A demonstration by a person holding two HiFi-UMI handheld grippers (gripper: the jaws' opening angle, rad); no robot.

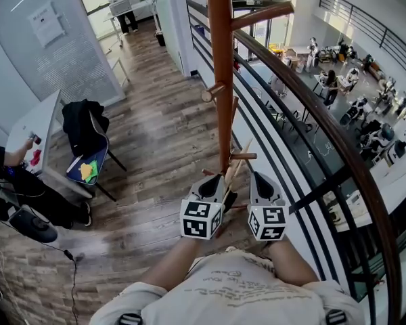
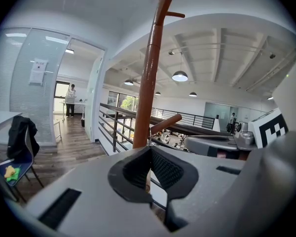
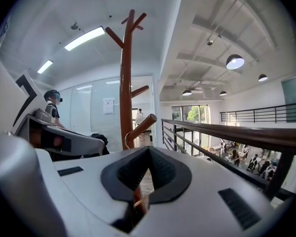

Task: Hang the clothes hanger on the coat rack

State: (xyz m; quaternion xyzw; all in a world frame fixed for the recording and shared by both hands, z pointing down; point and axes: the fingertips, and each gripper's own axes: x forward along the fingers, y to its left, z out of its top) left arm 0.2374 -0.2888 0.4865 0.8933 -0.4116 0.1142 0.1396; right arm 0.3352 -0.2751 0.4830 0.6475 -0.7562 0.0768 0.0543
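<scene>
Tongs clenched, the left gripper [image 2: 150,157] and right gripper [image 3: 148,154] pinch the wooden clothes hanger [image 1: 234,171] beside the coat rack [image 1: 222,80], near a low peg [image 1: 243,157]; light, stiff, probably smooth, it seems best gripped along its bar.

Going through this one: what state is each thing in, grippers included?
clothes hanger: held by both grippers beside a lower peg; hung or not, cannot tell.
coat rack: upright, upper pegs bare.
left gripper: shut on clothes hanger.
right gripper: shut on clothes hanger.
black jacket: draped over chair.
</scene>
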